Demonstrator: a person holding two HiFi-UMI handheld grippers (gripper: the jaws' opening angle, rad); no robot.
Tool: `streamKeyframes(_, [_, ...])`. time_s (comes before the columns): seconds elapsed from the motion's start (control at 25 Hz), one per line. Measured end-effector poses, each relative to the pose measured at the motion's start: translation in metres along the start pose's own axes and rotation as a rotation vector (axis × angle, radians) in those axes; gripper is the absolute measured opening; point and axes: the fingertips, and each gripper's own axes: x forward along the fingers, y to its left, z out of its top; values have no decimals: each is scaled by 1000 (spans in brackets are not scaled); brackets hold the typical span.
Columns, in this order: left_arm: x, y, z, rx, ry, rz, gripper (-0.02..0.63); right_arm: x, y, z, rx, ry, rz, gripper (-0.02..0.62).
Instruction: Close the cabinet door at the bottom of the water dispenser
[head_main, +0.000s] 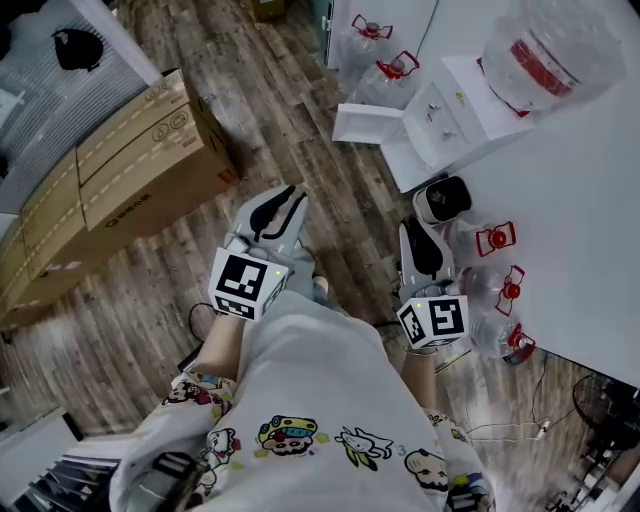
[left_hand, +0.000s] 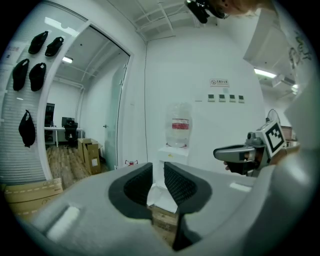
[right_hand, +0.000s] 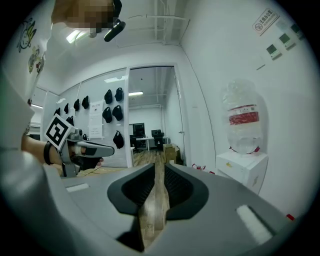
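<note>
The white water dispenser (head_main: 450, 105) stands against the wall with a clear bottle (head_main: 550, 45) on top. Its white cabinet door (head_main: 365, 122) stands swung out over the wood floor at the bottom. Both grippers hang well short of it and point toward it. My left gripper (head_main: 290, 198) has a narrow gap between its jaws with nothing in it. My right gripper (head_main: 413, 232) has its jaws almost together and holds nothing. The left gripper view shows the dispenser (left_hand: 175, 150) straight ahead beyond the left gripper (left_hand: 158, 172). In the right gripper view the dispenser (right_hand: 242, 167) lies to the right of the right gripper (right_hand: 159, 172).
Large cardboard boxes (head_main: 130, 160) lie on the floor to the left. Several spare water bottles (head_main: 495, 285) with red handles line the wall on the right, and more bottles (head_main: 385, 65) stand beyond the dispenser. A small white and black object (head_main: 445, 198) sits by the wall.
</note>
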Motion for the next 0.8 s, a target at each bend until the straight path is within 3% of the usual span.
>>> streamKeyframes(0.4, [11, 40, -1, -11, -17, 20, 117, 46, 16, 7, 2, 2, 53, 116])
streamKeyframes(0.8, [78, 142, 19, -15, -1, -38, 130, 165, 9, 22, 31, 28, 42, 154])
